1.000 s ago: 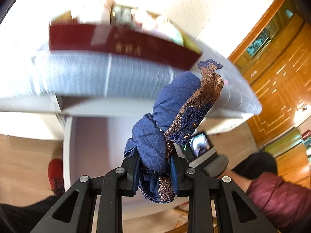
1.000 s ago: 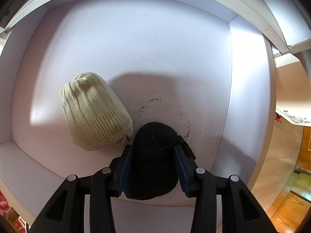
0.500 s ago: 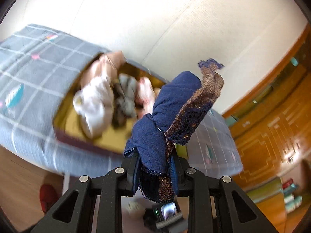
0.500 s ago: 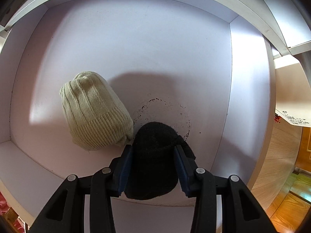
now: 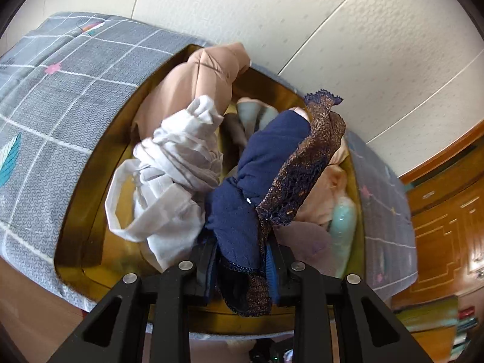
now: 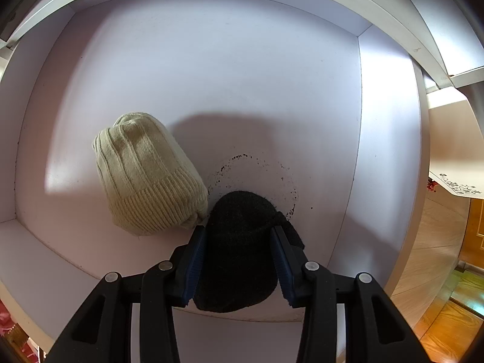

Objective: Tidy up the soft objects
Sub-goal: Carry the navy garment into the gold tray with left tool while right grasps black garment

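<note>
My left gripper (image 5: 242, 251) is shut on a navy blue garment with brown lace trim (image 5: 272, 151), which stands up bunched between the jaws. It hangs over a gold-lined box (image 5: 90, 211) holding a white cloth piece (image 5: 172, 181), a beige garment (image 5: 193, 90) and a mint item (image 5: 341, 220). In the right wrist view my right gripper (image 6: 237, 233) points down into a white drawer (image 6: 211, 75), with both pads pressed on a black knit hat (image 6: 242, 211). A cream knit hat (image 6: 148, 175) lies against its left side.
The box sits on a grey checked bed cover (image 5: 54, 106) against a pale wall. Wooden cabinets (image 5: 447, 211) stand to the right. A ring of dark specks (image 6: 257, 163) marks the drawer floor behind the black hat. The drawer's right wall (image 6: 390, 151) is close.
The left wrist view has swung from the drawer and the box's red side up to look into the box from above, the navy garment still gripped. The right gripper and both hats have not moved.
</note>
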A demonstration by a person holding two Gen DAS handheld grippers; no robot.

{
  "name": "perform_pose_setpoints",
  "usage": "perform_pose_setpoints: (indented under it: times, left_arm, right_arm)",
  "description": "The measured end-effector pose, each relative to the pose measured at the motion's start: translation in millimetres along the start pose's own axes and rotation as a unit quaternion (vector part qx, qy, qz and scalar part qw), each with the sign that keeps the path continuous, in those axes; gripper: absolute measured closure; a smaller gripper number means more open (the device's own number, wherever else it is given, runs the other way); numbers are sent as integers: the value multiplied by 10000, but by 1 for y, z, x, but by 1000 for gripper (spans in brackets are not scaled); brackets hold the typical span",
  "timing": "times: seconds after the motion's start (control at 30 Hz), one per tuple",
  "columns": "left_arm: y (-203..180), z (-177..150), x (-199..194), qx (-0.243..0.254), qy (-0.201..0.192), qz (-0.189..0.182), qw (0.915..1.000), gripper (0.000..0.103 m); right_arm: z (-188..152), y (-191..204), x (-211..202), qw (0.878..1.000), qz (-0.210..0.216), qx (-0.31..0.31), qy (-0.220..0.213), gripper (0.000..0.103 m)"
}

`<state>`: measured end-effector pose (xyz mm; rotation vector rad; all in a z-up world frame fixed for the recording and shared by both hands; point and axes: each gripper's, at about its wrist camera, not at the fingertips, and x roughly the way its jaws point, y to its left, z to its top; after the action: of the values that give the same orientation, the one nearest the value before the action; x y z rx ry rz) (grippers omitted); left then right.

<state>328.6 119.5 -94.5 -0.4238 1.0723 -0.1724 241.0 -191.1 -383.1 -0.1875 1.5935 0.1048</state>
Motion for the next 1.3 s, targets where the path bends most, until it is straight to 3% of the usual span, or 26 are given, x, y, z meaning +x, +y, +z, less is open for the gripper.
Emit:
perform_pose_setpoints:
  times: [0.1, 0.23, 0.33, 0.53, 0.93, 1.3]
  left_arm:
    - [-8, -5, 13, 180, 26, 351, 9992, 71]
    - [-17, -14, 7, 374, -144, 416, 9983, 56]
    - [-17, -15, 1, 440, -338, 456, 9974, 50]
    - [-11, -26, -22, 553, -707, 548, 9945, 49]
    - [-10, -85, -73, 1003, -1377, 750, 9825, 45]
    - [-22, -135, -97, 1483, -1619, 709, 9730, 45]
  right_arm:
    - [2, -1, 1, 10000, 6, 12, 7, 60]
    - [4, 0, 1, 10000, 7, 21, 7, 60]
    - [4, 0, 0, 10000, 5, 29, 11, 59]
    - [2, 1, -2, 10000, -5, 32, -12, 59]
    - [-6, 5, -4, 9999, -69, -41, -64, 59]
    - [-13, 11, -6, 9998, -137, -128, -96, 59]
